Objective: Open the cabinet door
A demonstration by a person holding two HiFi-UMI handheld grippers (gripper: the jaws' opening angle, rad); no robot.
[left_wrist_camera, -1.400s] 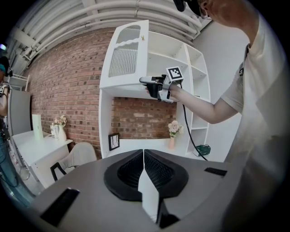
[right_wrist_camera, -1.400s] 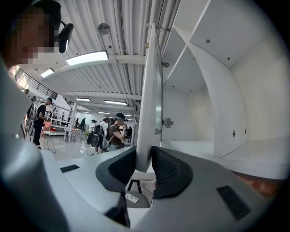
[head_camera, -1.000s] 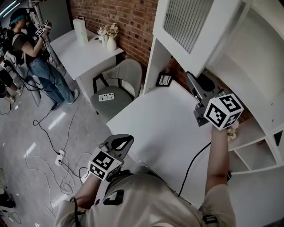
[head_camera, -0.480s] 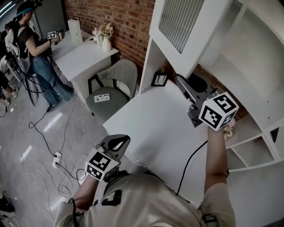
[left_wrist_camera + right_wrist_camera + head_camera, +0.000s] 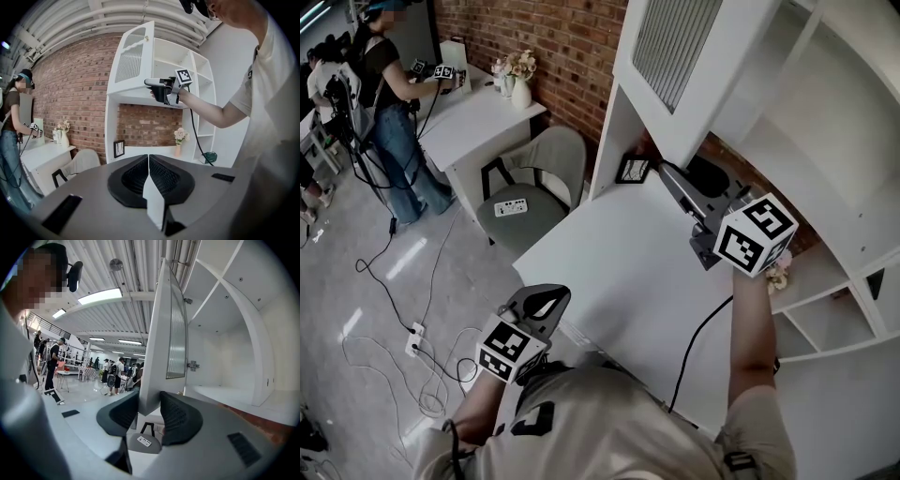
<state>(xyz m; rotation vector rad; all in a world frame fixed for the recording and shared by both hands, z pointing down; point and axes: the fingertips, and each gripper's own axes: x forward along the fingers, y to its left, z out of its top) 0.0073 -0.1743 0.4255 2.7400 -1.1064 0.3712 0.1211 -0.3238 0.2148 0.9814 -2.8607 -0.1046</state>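
Observation:
The white cabinet door point(image 5: 675, 47) with its slatted panel stands swung out from the upper cabinet; it also shows as the door point(image 5: 133, 58) in the left gripper view. My right gripper point(image 5: 673, 186) is raised level at the door's lower corner. In the right gripper view the door's edge point(image 5: 159, 333) stands between the jaws of the right gripper point(image 5: 150, 408), which are opening, the pads close beside it. My left gripper point(image 5: 548, 302) hangs low off the table's near corner, shut, with nothing in it; its pads meet in the left gripper point(image 5: 148, 164) view.
A white table point(image 5: 619, 281) lies under the cabinet, with a picture frame point(image 5: 633, 169) and a small flower vase point(image 5: 783, 272) at its back. A grey chair point(image 5: 539, 178) stands to the left. Cables point(image 5: 412, 337) trail on the floor. A person point(image 5: 389, 103) stands at a far desk.
My right gripper has drifted a little to the left at the door's lower corner. The left gripper has stayed put. The person at the back has stepped up to the desk.

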